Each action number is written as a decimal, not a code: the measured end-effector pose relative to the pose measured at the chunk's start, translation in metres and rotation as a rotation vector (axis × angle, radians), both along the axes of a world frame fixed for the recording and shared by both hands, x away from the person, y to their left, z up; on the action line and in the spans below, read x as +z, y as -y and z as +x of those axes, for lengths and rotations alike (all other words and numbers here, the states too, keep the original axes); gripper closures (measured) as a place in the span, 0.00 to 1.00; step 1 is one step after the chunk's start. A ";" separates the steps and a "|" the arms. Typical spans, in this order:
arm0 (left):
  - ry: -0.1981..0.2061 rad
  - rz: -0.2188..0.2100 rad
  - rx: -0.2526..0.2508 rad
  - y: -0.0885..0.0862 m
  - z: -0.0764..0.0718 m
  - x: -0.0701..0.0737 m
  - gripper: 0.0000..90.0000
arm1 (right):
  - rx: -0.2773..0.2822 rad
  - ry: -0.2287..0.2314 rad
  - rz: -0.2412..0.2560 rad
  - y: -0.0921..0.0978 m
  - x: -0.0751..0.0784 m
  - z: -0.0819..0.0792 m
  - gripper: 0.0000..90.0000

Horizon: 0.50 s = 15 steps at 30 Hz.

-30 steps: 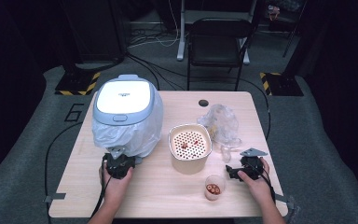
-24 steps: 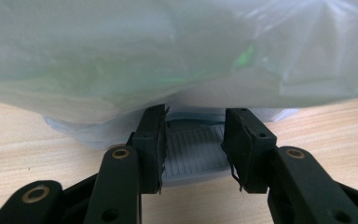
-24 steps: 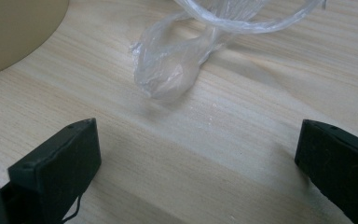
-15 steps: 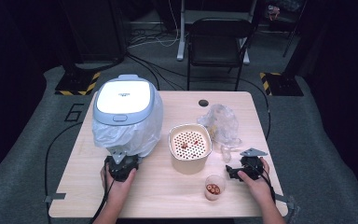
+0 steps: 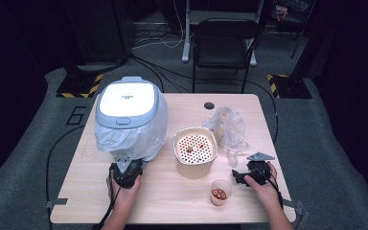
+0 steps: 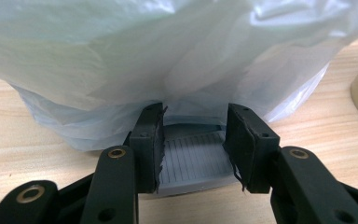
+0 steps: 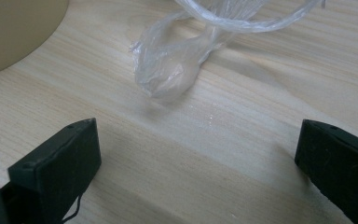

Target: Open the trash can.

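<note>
My left gripper point(image 6: 193, 140) sits part-open at the bagged rice cooker point(image 5: 130, 120) base, gripping nothing. Right gripper point(image 7: 198, 163) gapes wide near crumpled plastic point(image 7: 177, 65).

Tabletop point(image 5: 124, 201): pale wood grain, rounded corners, with a dark round hole point(image 5: 209, 105) near its far edge.
Floor point(image 5: 33, 158): grey carpet, marked with a dark numeral "6" point(image 5: 76, 115) to the left.
Cables point(image 5: 57, 143): black, trailing over the carpet.
Chair point(image 5: 224, 43): black, folding type, standing beyond the far edge.
Hazard-striped pads point(image 5: 79, 86): yellow and black, one at each far side.
Light: bright over the tabletop, the surroundings falling into darkness.
</note>
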<state>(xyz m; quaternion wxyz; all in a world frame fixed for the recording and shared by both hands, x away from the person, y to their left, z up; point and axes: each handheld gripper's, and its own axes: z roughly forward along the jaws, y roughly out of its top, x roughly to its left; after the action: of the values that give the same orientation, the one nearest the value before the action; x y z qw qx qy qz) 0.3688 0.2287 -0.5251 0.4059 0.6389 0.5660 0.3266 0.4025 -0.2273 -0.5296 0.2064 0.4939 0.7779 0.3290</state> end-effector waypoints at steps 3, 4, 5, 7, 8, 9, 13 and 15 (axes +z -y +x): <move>-0.005 0.003 -0.001 0.000 0.000 0.000 0.63 | 0.005 0.002 -0.005 0.000 0.000 0.000 0.00; -0.014 -0.010 -0.004 -0.001 0.001 0.000 0.63 | 0.007 0.003 -0.006 0.001 0.000 0.000 0.00; -0.016 -0.013 -0.005 -0.001 0.000 0.000 0.63 | 0.001 0.000 -0.004 0.000 0.000 -0.001 0.00; -0.017 0.000 -0.015 -0.001 0.001 0.000 0.65 | 0.005 0.002 -0.006 0.000 0.000 -0.001 0.00; -0.007 -0.002 -0.010 0.000 0.001 0.000 0.66 | 0.005 0.003 -0.006 0.000 0.000 -0.001 0.00; -0.014 0.005 -0.011 0.001 0.001 0.000 0.67 | 0.004 0.002 -0.005 0.000 0.000 -0.001 0.00; -0.028 0.004 -0.010 0.001 0.003 -0.001 0.67 | 0.000 0.001 -0.004 0.000 0.000 -0.001 0.00; -0.054 0.005 -0.021 -0.001 0.003 0.000 0.67 | 0.002 0.000 -0.002 0.000 0.000 -0.002 0.00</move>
<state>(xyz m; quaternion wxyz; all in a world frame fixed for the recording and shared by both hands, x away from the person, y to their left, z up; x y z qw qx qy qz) 0.3721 0.2294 -0.5252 0.3921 0.6544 0.5693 0.3065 0.4010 -0.2273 -0.5297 0.2067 0.4929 0.7787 0.3287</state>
